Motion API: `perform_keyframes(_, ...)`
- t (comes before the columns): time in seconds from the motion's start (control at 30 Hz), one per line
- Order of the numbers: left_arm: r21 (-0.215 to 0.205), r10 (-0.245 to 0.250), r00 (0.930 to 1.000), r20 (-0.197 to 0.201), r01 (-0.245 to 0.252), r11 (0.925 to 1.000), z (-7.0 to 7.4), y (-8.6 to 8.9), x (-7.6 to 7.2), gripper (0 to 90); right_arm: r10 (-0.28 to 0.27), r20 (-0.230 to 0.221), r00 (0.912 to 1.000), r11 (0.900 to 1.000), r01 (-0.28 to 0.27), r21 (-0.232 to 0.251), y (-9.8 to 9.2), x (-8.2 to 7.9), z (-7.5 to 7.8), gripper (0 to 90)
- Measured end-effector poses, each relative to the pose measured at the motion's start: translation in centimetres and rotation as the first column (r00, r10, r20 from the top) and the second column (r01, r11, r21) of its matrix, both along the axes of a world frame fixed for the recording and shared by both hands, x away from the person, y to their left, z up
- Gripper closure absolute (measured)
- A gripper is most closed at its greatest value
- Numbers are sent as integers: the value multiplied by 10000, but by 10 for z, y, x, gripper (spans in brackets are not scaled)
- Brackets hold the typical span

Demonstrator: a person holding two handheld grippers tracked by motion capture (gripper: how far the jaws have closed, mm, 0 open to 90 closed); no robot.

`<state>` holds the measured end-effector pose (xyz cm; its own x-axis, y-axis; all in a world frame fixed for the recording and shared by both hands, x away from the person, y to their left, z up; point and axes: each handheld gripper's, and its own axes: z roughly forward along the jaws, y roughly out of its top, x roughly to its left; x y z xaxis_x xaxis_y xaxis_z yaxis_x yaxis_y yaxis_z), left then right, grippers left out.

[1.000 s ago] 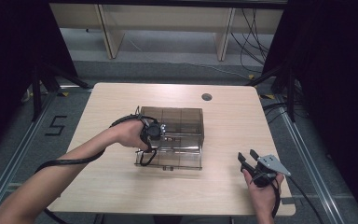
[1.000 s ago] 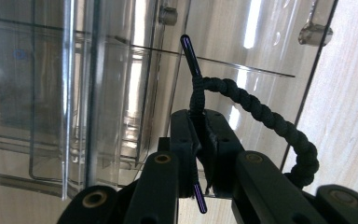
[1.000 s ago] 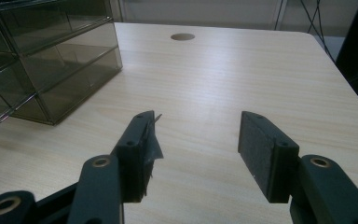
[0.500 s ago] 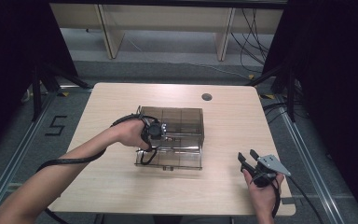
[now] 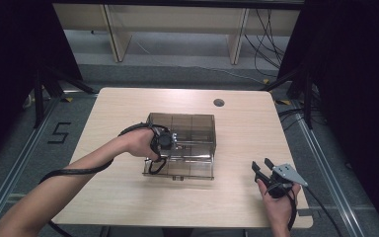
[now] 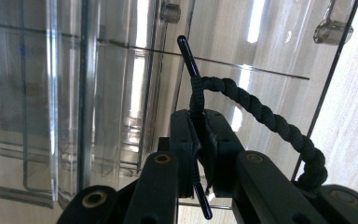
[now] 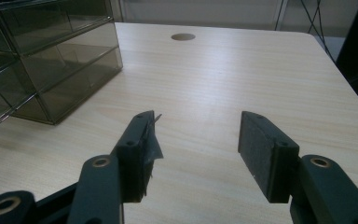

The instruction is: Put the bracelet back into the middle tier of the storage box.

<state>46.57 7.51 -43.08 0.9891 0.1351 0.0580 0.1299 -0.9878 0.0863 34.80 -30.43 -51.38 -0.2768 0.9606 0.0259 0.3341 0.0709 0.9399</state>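
1. A dark braided cord [image 6: 256, 112] with a stiff plastic tip [image 6: 188, 56] is pinched between the closed jaws of the left gripper [image 6: 199, 154], which is held against the near left front of a smoked clear plastic drawer box [image 5: 187, 129].
2. The box stands near the middle of the table [image 5: 128, 103], with a drawer [image 5: 185, 168] pulled out toward the near side; the left gripper [image 5: 164, 143] is seen at that drawer's left end.
3. The right gripper [image 7: 193, 140] is held low over the near right part of the table, well apart from the box, with its jaws spread wide and nothing between them.
4. The step in hand is judged to be the placing of the cord into the open drawer.
5. The cord is best kept clamped until its free loop hangs well inside the drawer walls, so that no part is left draped over the rim.
6. The tip should be lowered steeply rather than dragged along the clear wall, since the light box could be pushed across the table.
7. The jaws should be parted only once the cord rests on the drawer floor, and the gripper then lifted straight out.
8. If the box slides, it could be steadied at its right side by the free right gripper.
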Motion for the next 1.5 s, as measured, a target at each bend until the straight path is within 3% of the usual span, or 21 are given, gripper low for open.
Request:
perform_keyframes(0.27,52,-29,10000,-37,29,10000,-2,-1,-1,822,-1,0,10000,10000,1,-21,0,0,0,470)
perform_keyframes(0.33,40,-37,10000,-49,37,10000,-3,-2,-1,822,286,-22,9996,9995,-285,140,-1,1,0,470)
perform_keyframes(0.77,59,-123,9999,27,123,9999,-5,-1,-2,824,7,-10,10000,10000,-7,-7,0,0,0,470)
perform_keyframes(0.83,-5,-103,9999,73,104,9999,-2,0,-2,824,298,-28,9996,9994,-297,178,-1,0,0,470)
perform_keyframes(0.87,-21,-72,9999,120,72,10000,-1,0,-2,824,270,-36,9996,9995,-269,158,0,0,0,470)
perform_keyframes(0.9,-22,-47,9999,140,48,10000,0,0,-2,824,106,-216,9997,9989,-97,449,3,-2,1,470)
perform_keyframes(1.0,21,-94,9998,155,94,10000,1,0,-2,824,16,-206,9998,9997,-11,246,2,-2,1,471)
perform_keyframes(1.17,56,-129,9997,184,128,9999,-4,-2,-4,820,-29,-224,9997,9995,37,326,3,-2,1,470)
perform_keyframes(1.23,120,-161,9998,131,159,9998,-5,-3,-4,810,-169,-435,9989,9996,179,229,3,-4,2,470)
perform_keyframes(1.4,-99,-236,9995,202,238,9997,0,-3,-8,729,-99,-411,9991,9997,109,234,3,-3,2,470)
perform_keyframes(1.47,-252,-206,9996,177,211,9995,5,-3,-9,718,363,-47,9993,9991,-362,200,1,1,0,471)
perform_keyframes(1.5,-326,-172,9997,157,177,9993,8,-2,-9,714,211,33,9998,9998,-211,29,0,1,0,471)
